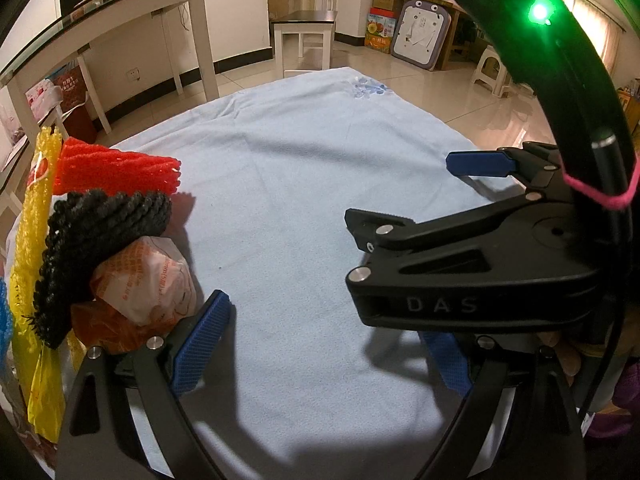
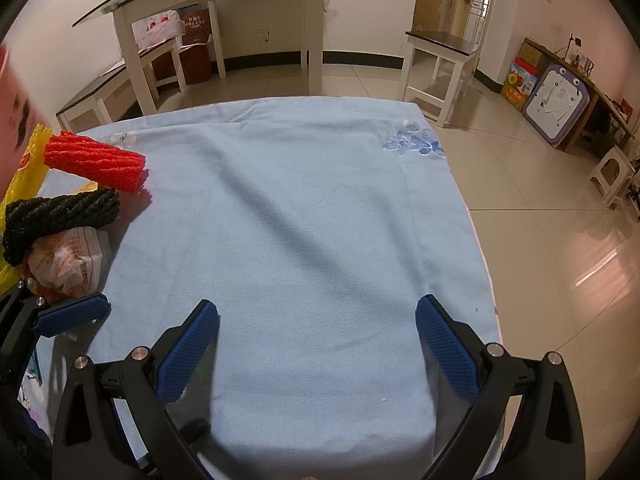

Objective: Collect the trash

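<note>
While both hand-held grippers point(image 2: 316, 344) gape empty, red foam net point(image 2: 95, 166) lies crosswise.

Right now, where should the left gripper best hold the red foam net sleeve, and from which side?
Probably the free end of the red foam net sleeve, approached from the open cloth side: it lies sideways atop the pile, jutting over the light blue cloth.

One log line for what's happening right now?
left gripper open, empty | right gripper open, empty | trash pile at cloth's left edge
</note>
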Available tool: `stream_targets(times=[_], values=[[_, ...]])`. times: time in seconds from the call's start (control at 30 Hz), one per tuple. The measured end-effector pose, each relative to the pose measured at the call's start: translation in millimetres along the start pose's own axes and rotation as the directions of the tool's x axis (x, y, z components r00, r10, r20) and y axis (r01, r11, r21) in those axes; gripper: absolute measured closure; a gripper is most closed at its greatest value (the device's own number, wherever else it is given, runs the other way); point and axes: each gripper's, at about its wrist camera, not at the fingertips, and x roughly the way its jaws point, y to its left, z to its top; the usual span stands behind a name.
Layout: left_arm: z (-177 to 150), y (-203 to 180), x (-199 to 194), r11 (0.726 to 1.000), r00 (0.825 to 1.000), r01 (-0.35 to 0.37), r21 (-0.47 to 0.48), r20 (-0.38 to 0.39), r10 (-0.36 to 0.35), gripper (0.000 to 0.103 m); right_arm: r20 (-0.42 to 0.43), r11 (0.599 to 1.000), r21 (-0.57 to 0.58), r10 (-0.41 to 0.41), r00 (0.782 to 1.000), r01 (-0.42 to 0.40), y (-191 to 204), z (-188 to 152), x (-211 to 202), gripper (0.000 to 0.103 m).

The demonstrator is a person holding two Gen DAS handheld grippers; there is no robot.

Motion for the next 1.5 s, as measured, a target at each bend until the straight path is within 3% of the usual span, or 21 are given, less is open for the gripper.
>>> stream_targets(times=[1.5], values=[[-0.2, 0.8, -0.6, 1.0, 1.0, 0.001, 0.0, -0.001, -0.001, 0.01, -0.001, 1.0, -0.002, -0.005, 1.0, 0.005, 0.0, -2.4, -0.5, 0.005]])
